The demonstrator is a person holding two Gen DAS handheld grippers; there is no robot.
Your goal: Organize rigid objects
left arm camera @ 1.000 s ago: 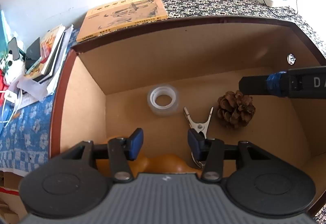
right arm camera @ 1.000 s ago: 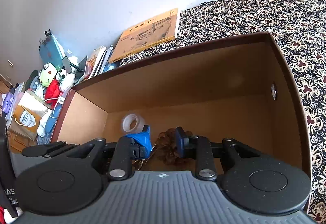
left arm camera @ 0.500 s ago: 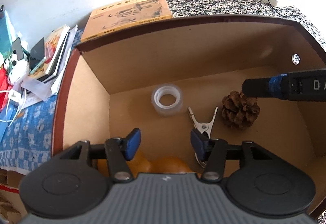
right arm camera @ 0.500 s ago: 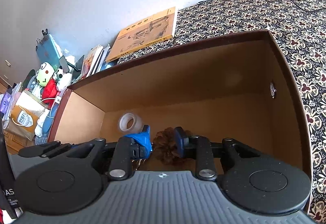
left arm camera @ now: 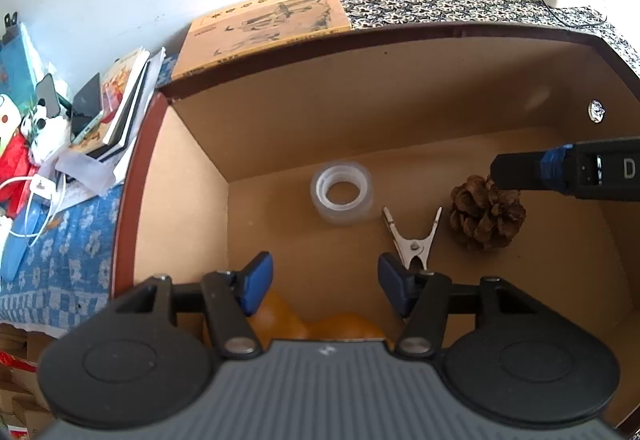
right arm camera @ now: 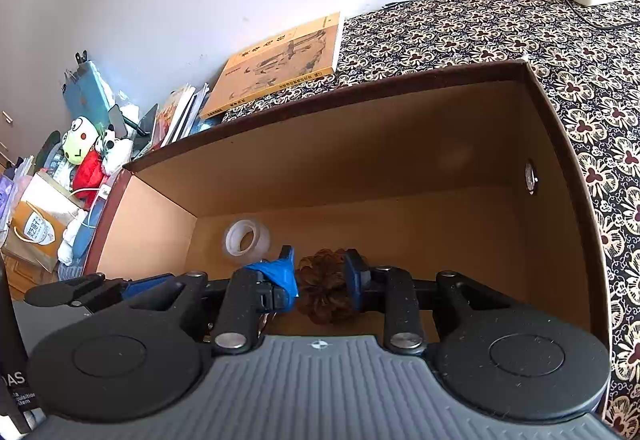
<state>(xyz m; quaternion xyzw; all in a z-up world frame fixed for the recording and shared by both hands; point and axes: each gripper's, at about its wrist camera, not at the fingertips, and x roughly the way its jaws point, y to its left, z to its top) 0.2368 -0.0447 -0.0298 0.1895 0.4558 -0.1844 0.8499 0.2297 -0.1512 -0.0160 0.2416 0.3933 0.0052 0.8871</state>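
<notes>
the cardboard box (left arm camera: 192,216) is the reference landmark; every task item lies on its floor, judged to be there so that loose rigid items stay gathered in one container.

right gripper (right arm camera: 320,274): positioned inside the box, low over the floor. the pine cone (right arm camera: 324,292) sits between its blue pads. whether the pads press the cone or only flank it cannot be told from either view. in the left wrist view one finger crosses above the cone's top edge (left arm camera: 486,218). the low, straddling pose suits a pick or a release of the cone.

left gripper (left arm camera: 326,282): jaws spread wide, holding nothing, hovering over the box's near end. judged to be waiting clear of the right gripper's work.

other contents, relative to the box:
- tape roll (left arm camera: 342,194): near the back wall, lying flat, hole up.
- metal clip (left arm camera: 412,240): mid-floor, between tape roll and pine cone, touching neither.
- orange object (left arm camera: 320,322): near end, mostly hidden under the left gripper; identity unclear.

writing: the yellow book (right arm camera: 280,64) behind the box's back wall carries printed characters, too small to read. the gripper body shows "das" at the right wrist view's left edge.
</notes>
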